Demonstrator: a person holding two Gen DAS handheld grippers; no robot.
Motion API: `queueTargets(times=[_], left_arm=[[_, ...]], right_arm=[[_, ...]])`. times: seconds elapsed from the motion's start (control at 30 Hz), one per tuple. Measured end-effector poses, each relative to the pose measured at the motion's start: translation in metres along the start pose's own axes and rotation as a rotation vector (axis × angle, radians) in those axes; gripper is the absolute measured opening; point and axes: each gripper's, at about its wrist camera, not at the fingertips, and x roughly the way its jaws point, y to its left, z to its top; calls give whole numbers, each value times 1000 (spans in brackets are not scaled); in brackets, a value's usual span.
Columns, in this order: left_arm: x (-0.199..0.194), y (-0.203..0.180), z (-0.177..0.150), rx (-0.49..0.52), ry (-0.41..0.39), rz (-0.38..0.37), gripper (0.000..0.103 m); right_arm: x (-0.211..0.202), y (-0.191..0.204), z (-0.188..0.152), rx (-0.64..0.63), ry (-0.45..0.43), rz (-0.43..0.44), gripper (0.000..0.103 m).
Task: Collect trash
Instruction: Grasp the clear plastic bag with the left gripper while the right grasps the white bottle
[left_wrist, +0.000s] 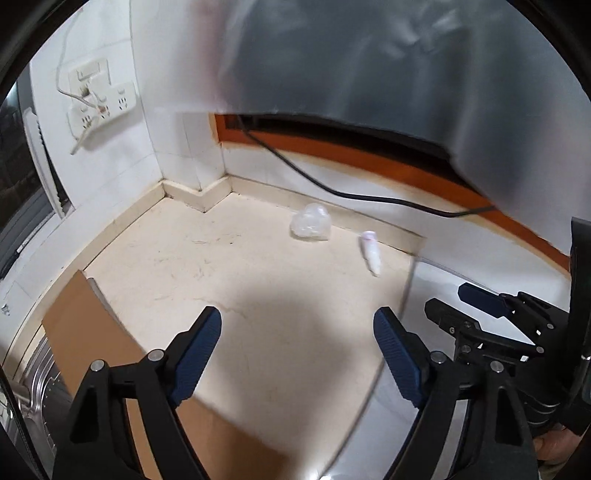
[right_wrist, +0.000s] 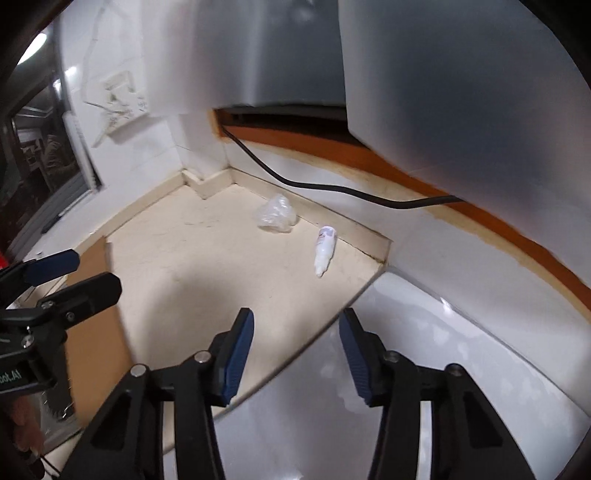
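Two bits of trash wait on the counter, both grippers empty and spread.

One crumpled clear plastic wrapper (left_wrist: 310, 222) lies near the back skirting of the cream countertop (left_wrist: 221, 266), and just beside it, apart from it, one small white tube (left_wrist: 370, 252) rests on its side with its tip toward the cameras; both look dropped there loose rather than put away, so they are likely the pieces to collect. The left gripper (left_wrist: 297, 334) hangs over the counter with its jaws wide apart and nothing between them, well short of the wrapper. The right gripper (right_wrist: 295, 332) is likewise released and empty, over the edge of a white appliance lid (right_wrist: 424, 332). One black cable (left_wrist: 332, 188) trails along the wall, probably powering the appliance. One brown board (left_wrist: 81, 325) lies at the left.
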Motion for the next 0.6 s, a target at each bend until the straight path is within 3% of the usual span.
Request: queueTargets(times=[0.23, 0.6], left_arm=[[69, 4, 23, 6, 59, 19, 82], [119, 9, 57, 32, 78, -50, 82]], right_arm=[[74, -1, 18, 0, 55, -15, 38], [135, -14, 38, 27, 101, -131, 37]])
